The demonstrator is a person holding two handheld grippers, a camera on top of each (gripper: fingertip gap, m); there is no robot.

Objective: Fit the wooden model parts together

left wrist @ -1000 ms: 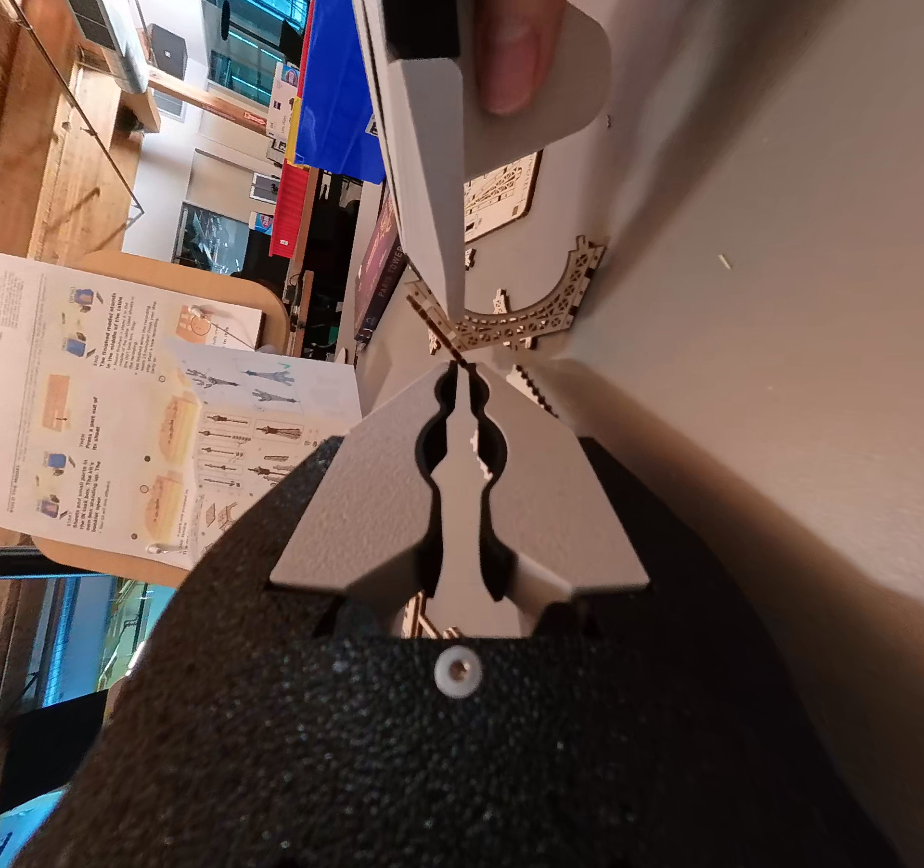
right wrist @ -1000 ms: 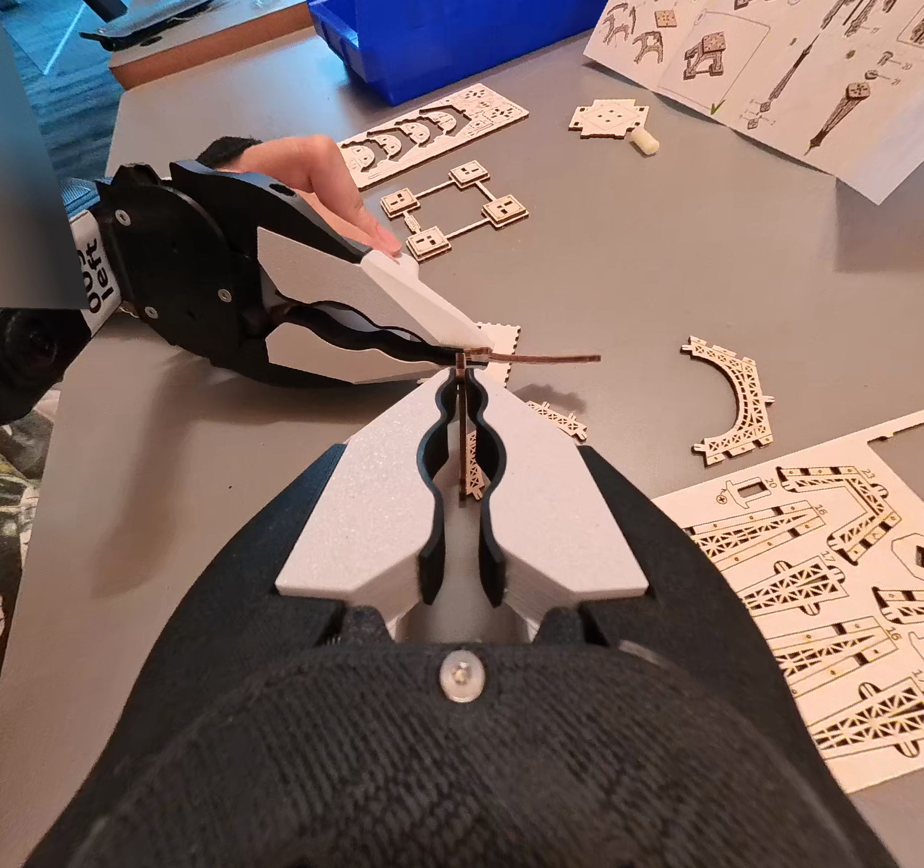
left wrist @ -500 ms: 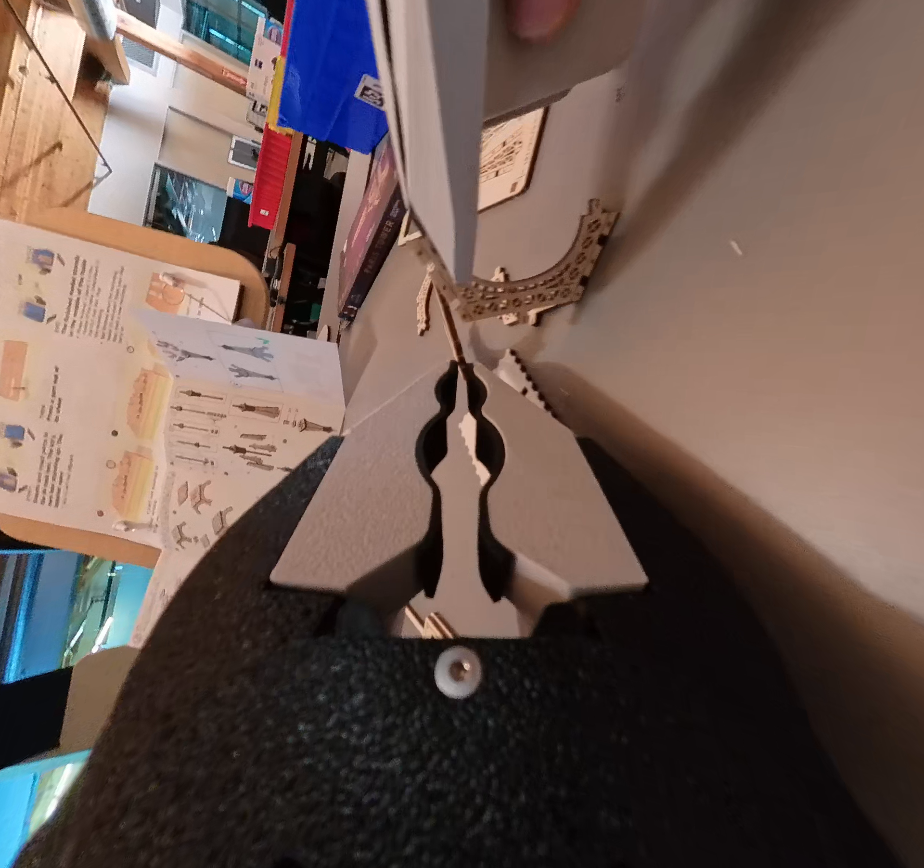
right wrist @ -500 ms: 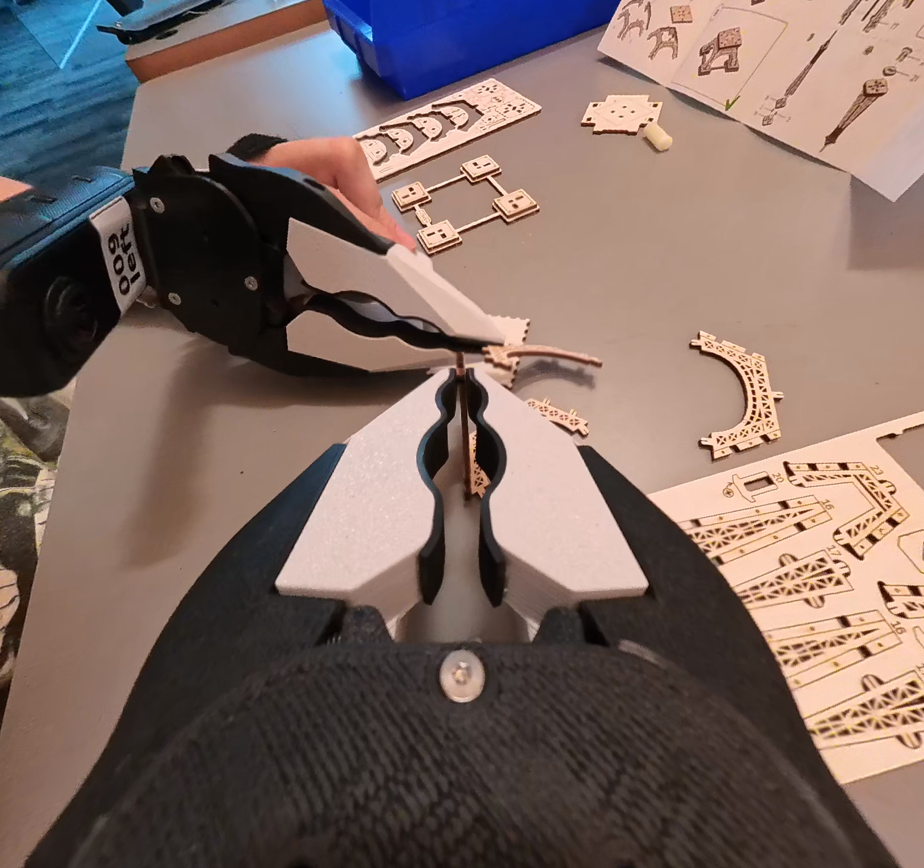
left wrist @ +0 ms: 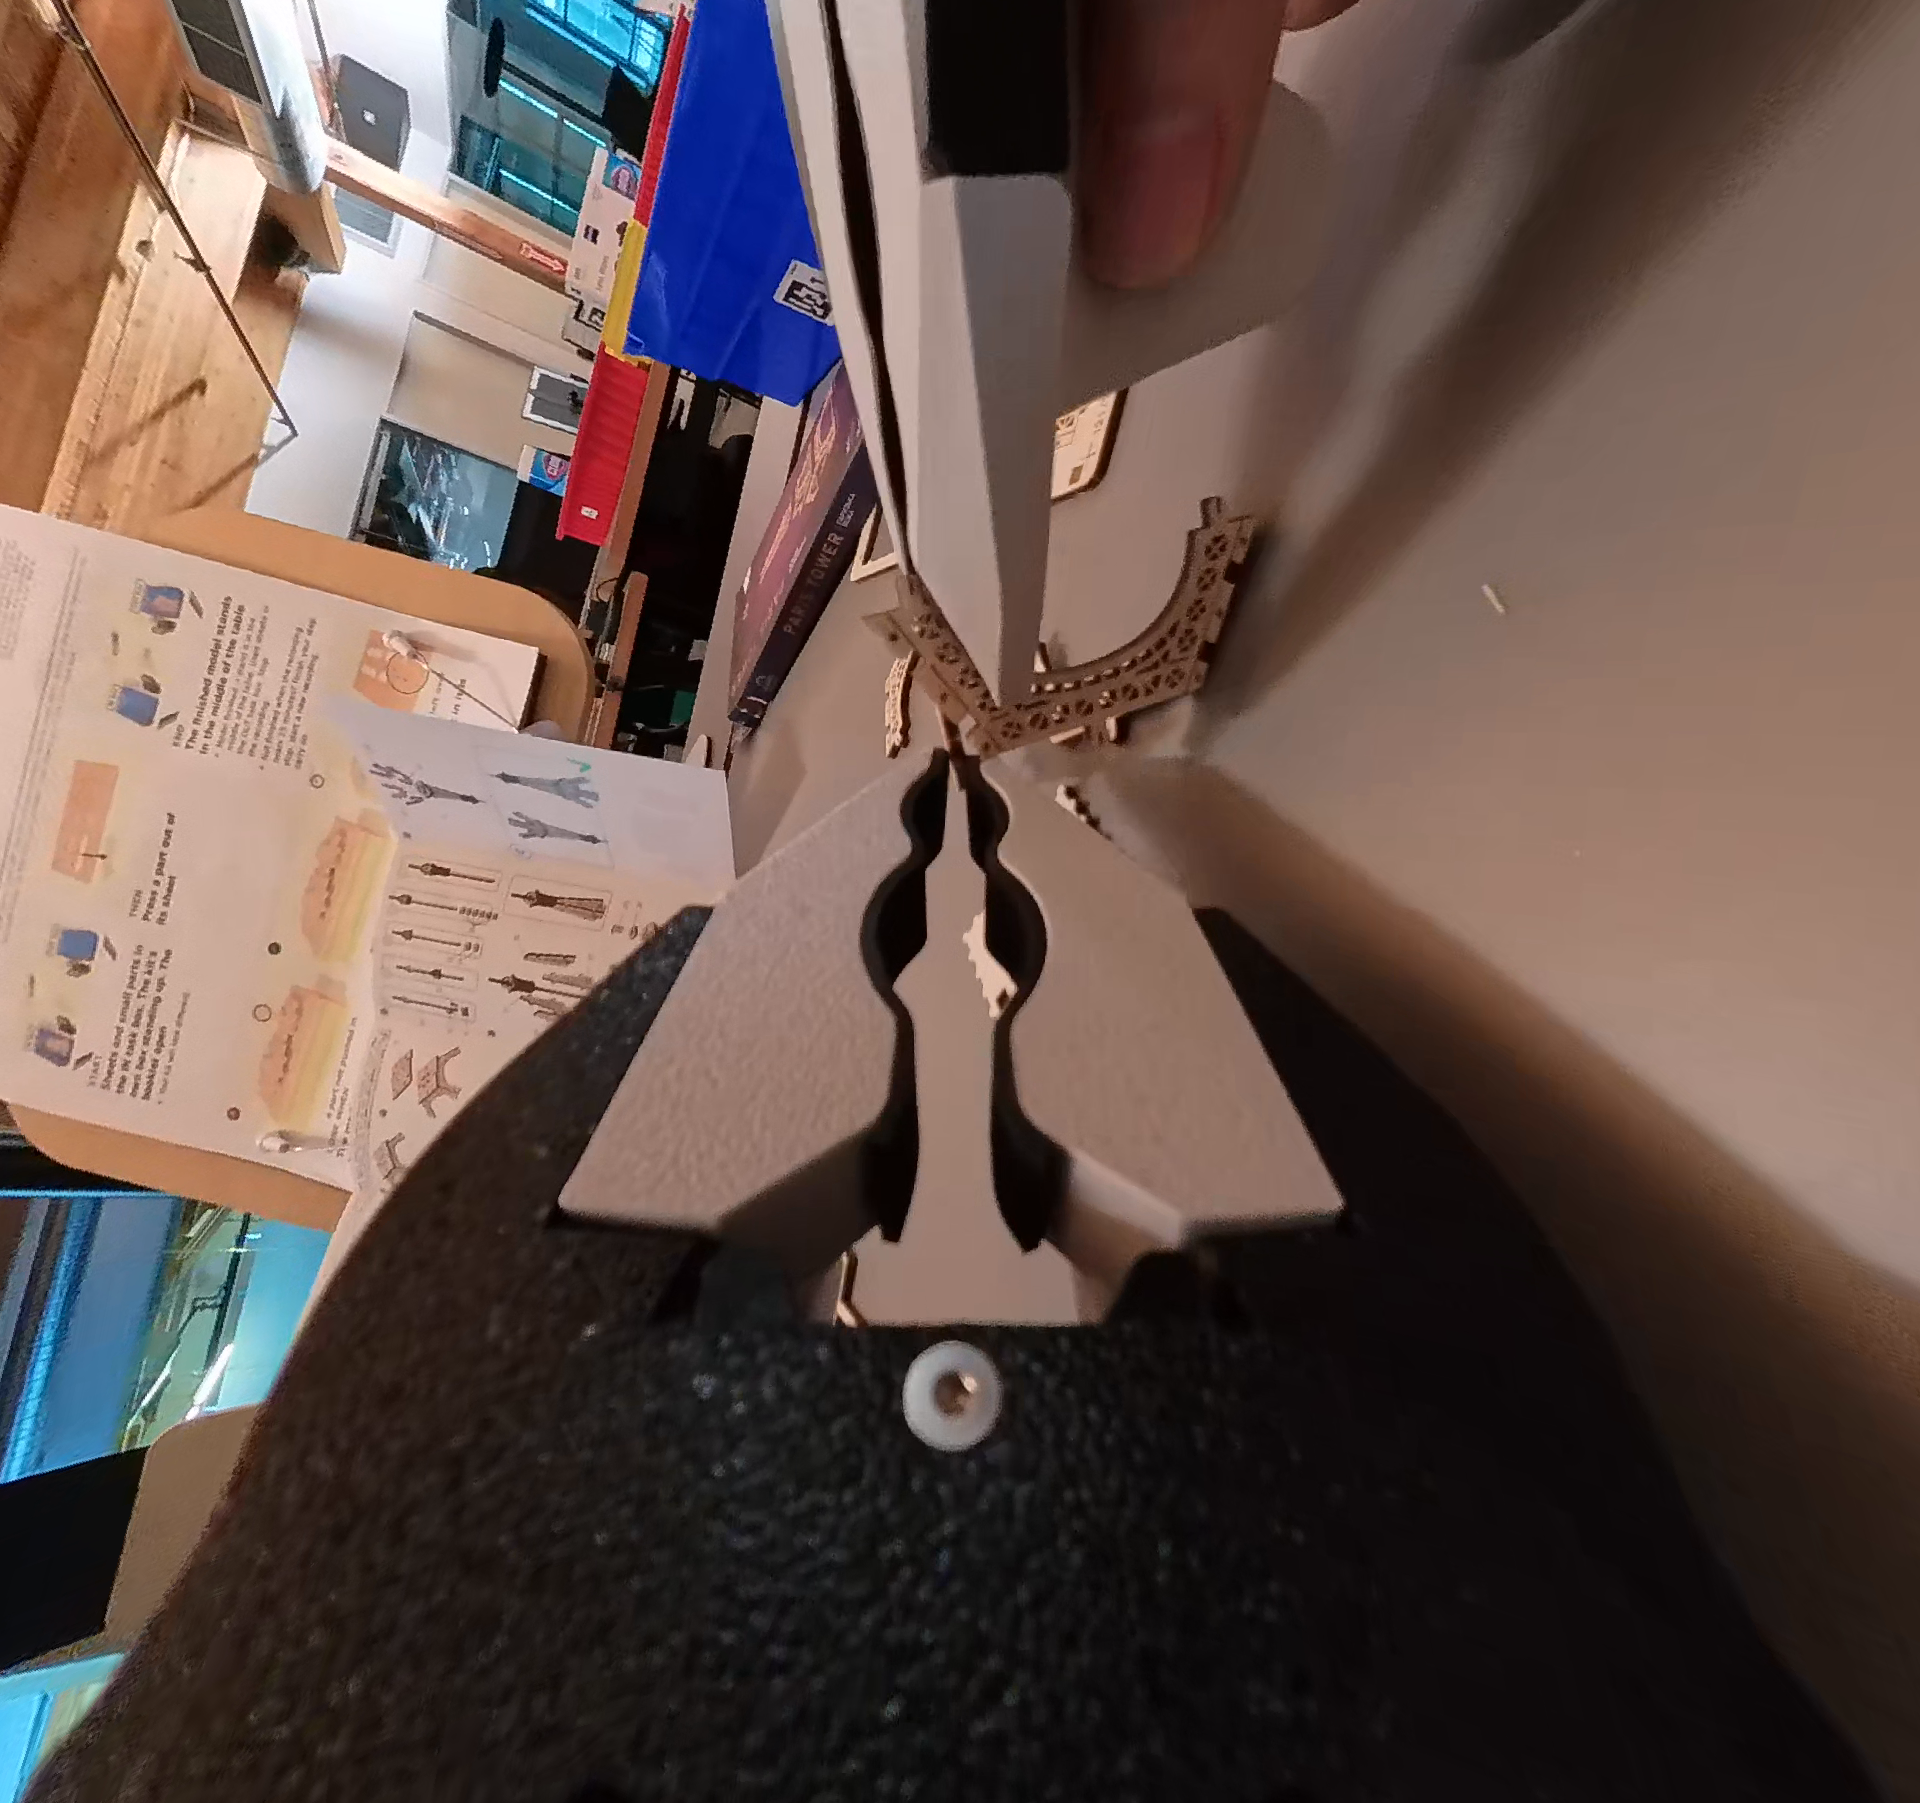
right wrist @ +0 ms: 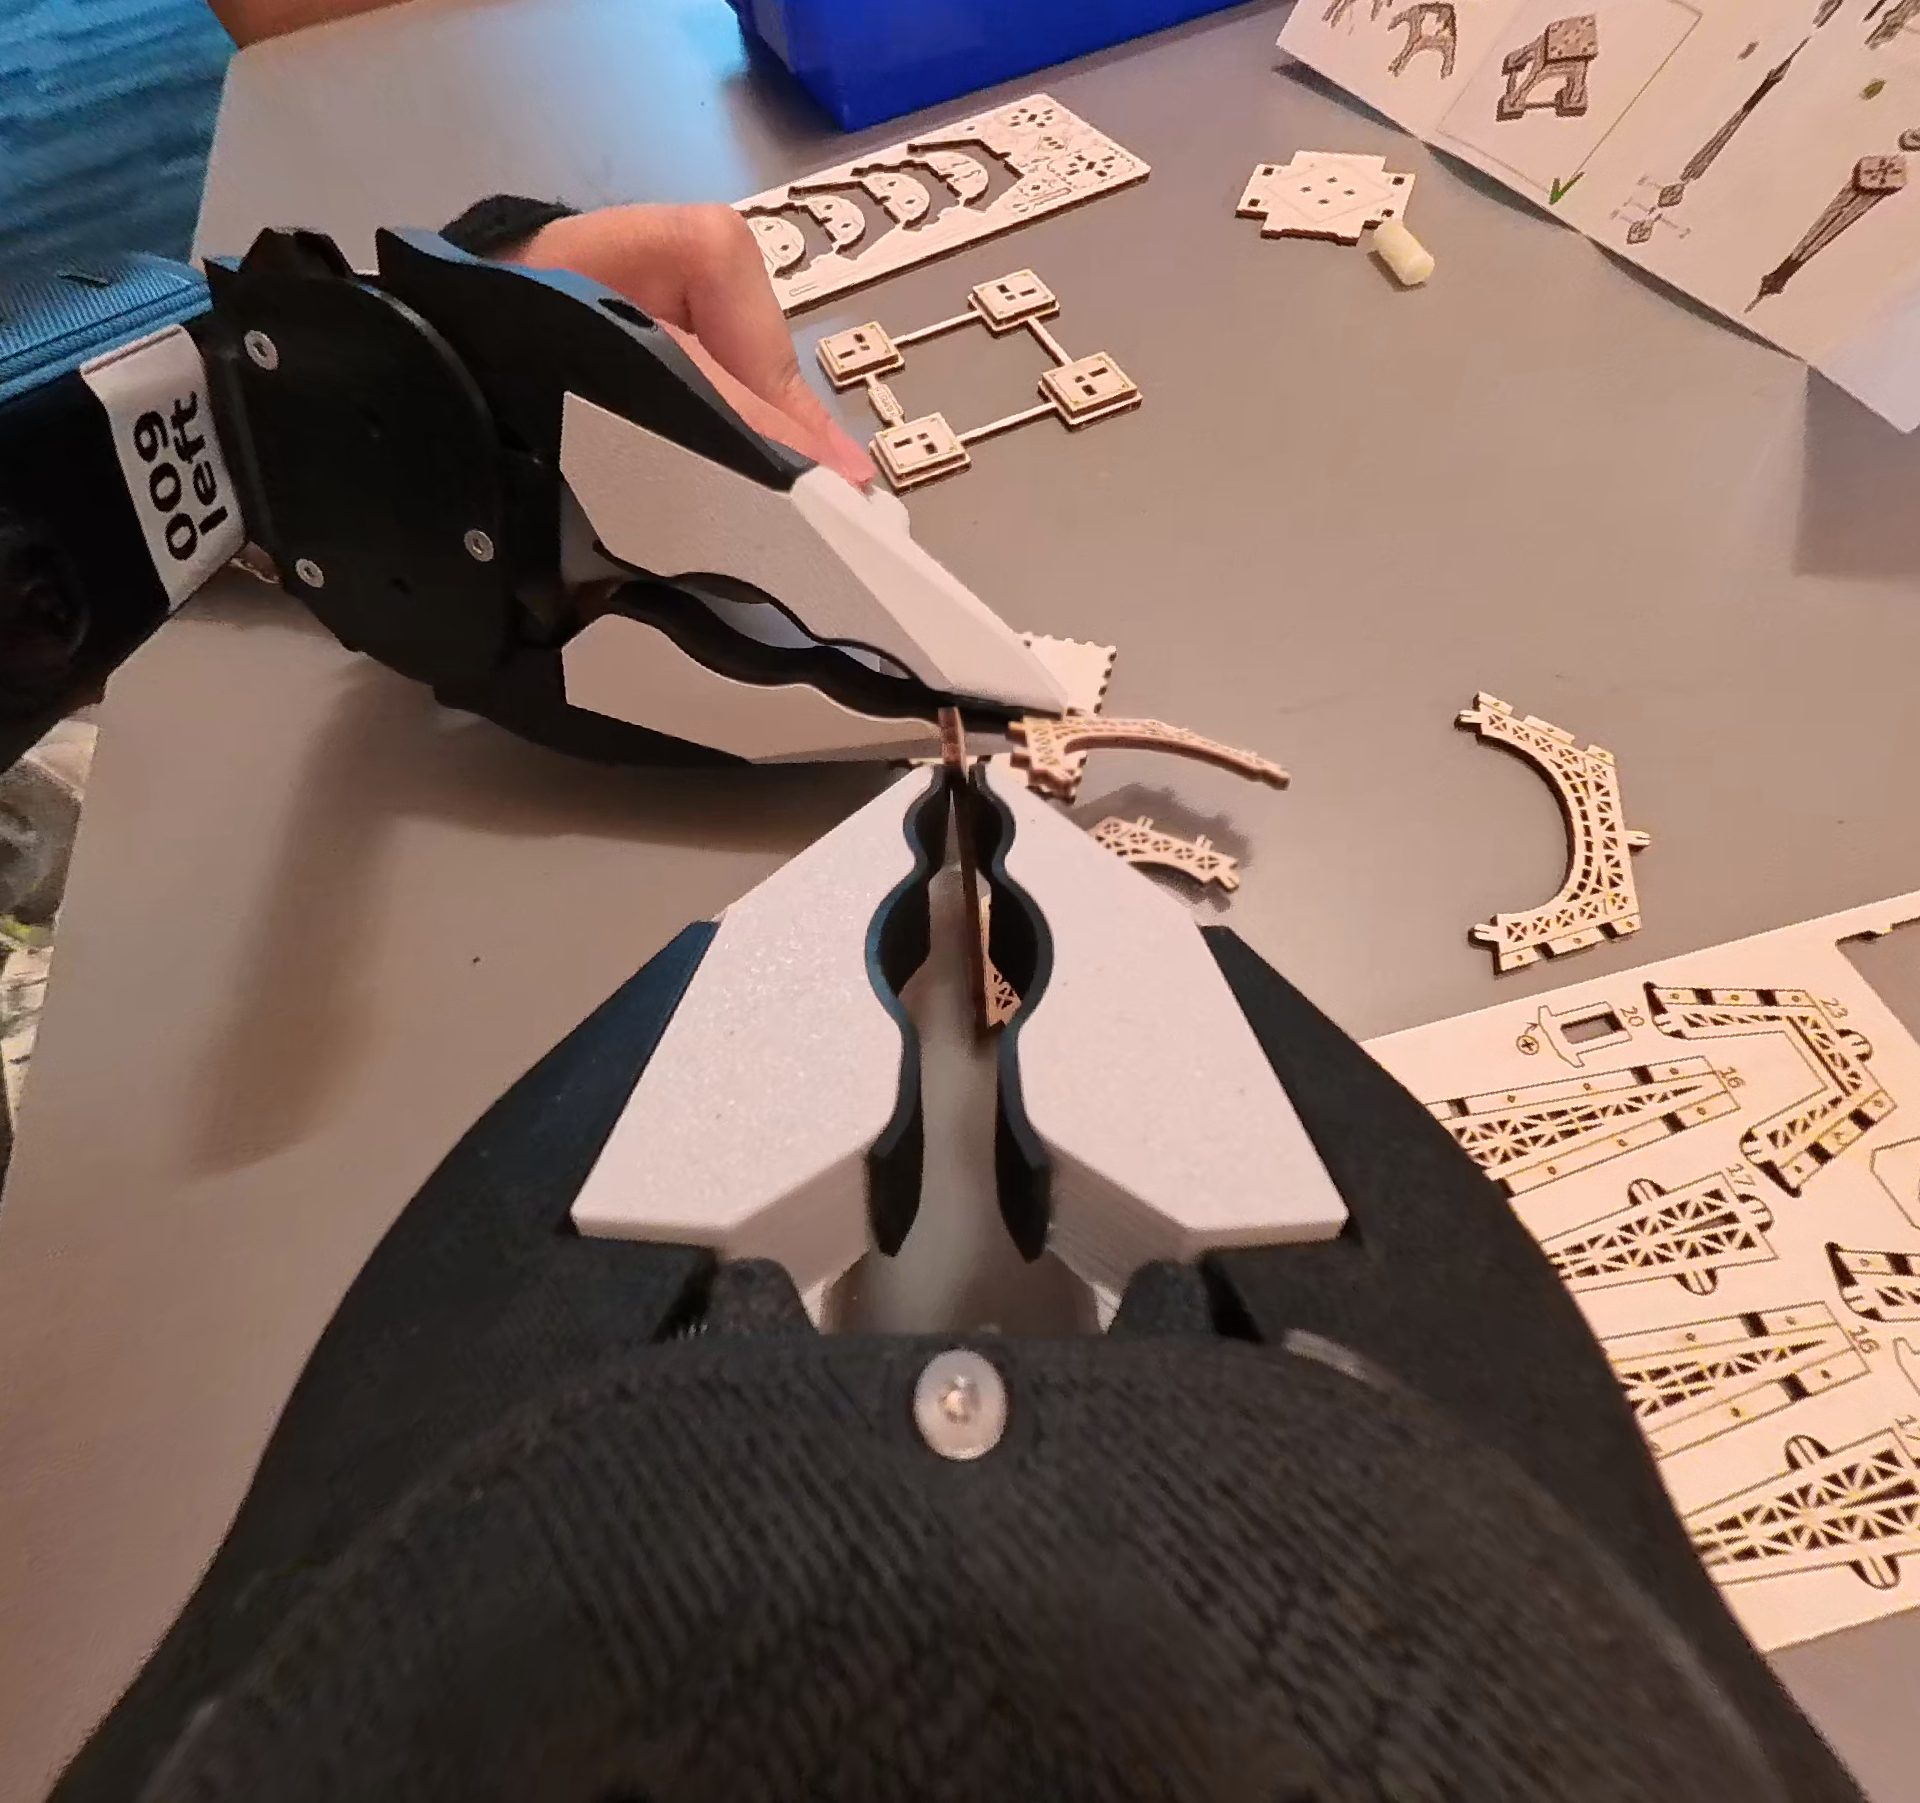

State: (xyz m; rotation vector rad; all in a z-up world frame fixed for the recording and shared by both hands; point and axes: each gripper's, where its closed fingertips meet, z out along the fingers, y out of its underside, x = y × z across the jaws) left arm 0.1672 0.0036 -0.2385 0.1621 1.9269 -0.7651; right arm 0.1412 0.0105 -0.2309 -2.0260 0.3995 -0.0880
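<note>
The curved lattice arch lies nearly flat above the grey table, its long axis running away to the right, one end pinched in the left gripper. That gripper reaches in low from the left. The right gripper points forward, clamped on an upright thin wooden strip that stands edge-on and meets the arch's held end.

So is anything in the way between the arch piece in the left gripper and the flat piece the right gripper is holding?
Nothing visible. The left gripper holds the lattice arch right beside the upright flat piece clamped in the right gripper; only open air lies between them.
</note>
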